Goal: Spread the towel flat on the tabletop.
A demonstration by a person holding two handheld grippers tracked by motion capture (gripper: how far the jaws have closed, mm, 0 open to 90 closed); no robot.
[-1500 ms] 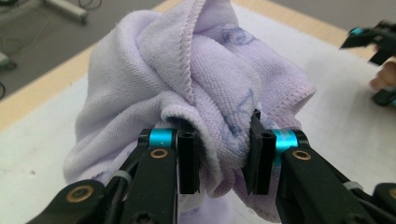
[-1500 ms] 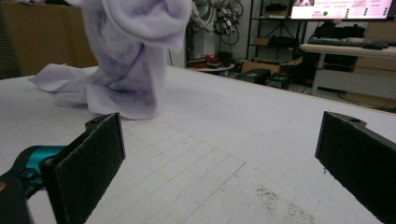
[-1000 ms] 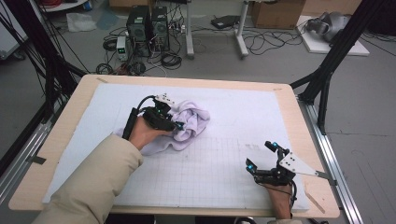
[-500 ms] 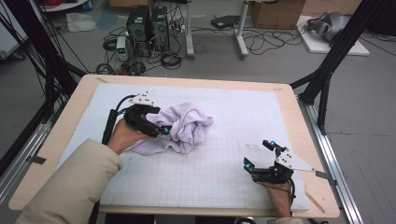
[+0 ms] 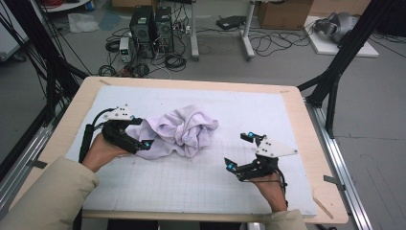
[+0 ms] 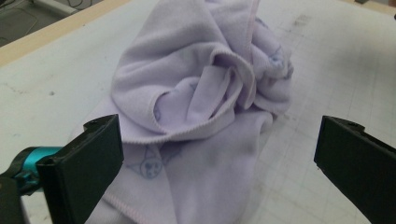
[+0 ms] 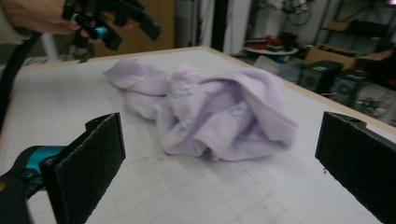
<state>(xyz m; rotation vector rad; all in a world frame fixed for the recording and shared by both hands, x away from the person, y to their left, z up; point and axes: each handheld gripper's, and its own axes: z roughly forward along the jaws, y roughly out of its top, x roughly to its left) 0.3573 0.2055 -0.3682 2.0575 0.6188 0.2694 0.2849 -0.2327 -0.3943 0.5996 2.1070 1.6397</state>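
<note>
A: Lay crumpled in a heap, that lilac cloth (image 5: 184, 132), left of centre on the white mat (image 5: 268, 115).

B: Released by the left gripper (image 5: 141, 135), jaws just spread wide, near hem lying loose between them.

A: And the right gripper (image 5: 238, 151)?

B: Gaped too, well apart from the cloth, gripping nothing.

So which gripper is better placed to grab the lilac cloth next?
Left, probably: the left gripper stands open at the lilac cloth's edge, while the right gripper is open but apart from it.
</note>
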